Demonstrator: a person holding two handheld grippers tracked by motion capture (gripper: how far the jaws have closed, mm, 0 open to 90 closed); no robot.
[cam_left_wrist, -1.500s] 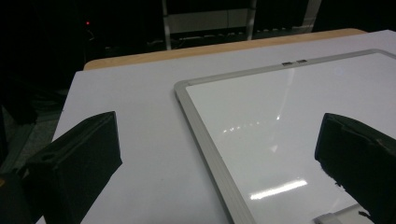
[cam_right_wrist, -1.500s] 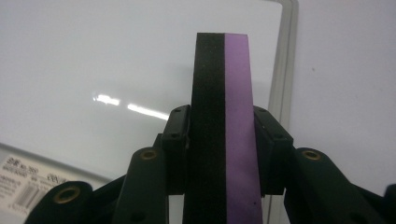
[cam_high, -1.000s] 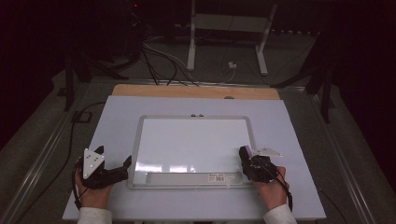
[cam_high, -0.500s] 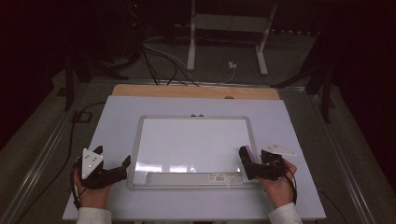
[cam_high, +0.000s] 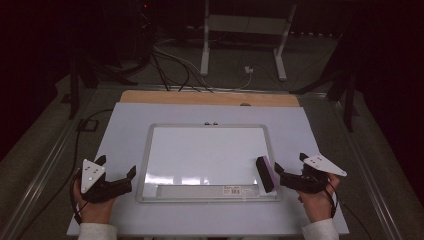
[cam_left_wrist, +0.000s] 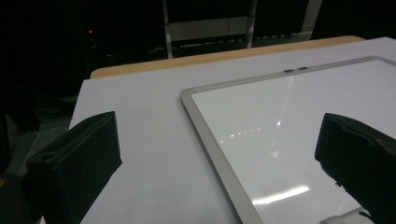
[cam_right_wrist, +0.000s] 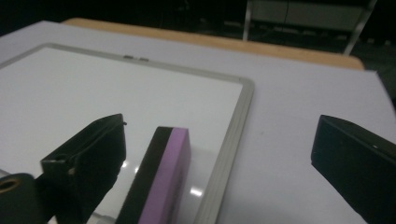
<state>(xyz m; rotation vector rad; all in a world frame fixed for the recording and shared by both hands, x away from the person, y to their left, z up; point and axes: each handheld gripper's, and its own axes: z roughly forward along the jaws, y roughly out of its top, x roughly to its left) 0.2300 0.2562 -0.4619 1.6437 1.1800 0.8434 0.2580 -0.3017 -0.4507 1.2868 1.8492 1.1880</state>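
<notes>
A whiteboard (cam_high: 210, 150) with a silver frame lies in the middle of the pale table (cam_high: 125, 125). A black and purple eraser (cam_high: 265, 173) rests on the board close to its right frame (cam_right_wrist: 233, 140). My right gripper (cam_high: 290, 164) sits just right of the eraser. Its jaws have just been opening and stand wide apart. In the right gripper view the eraser (cam_right_wrist: 161, 177) shows in the gap near the left jaw, with neither pad touching it. My left gripper (cam_high: 116, 166) rests open at the board's left edge (cam_left_wrist: 201, 126), nothing between its jaws.
A wooden strip (cam_high: 210, 98) runs along the table's far edge. Behind it on the dark floor are a metal stand (cam_high: 205, 50) and loose cables (cam_high: 170, 65). A labelled tray strip (cam_high: 200, 190) lines the board's near edge.
The right gripper has let go of the eraser, opened its jaws and drawn off to the right and slightly up. The eraser stays on the board. The left gripper has not moved.
</notes>
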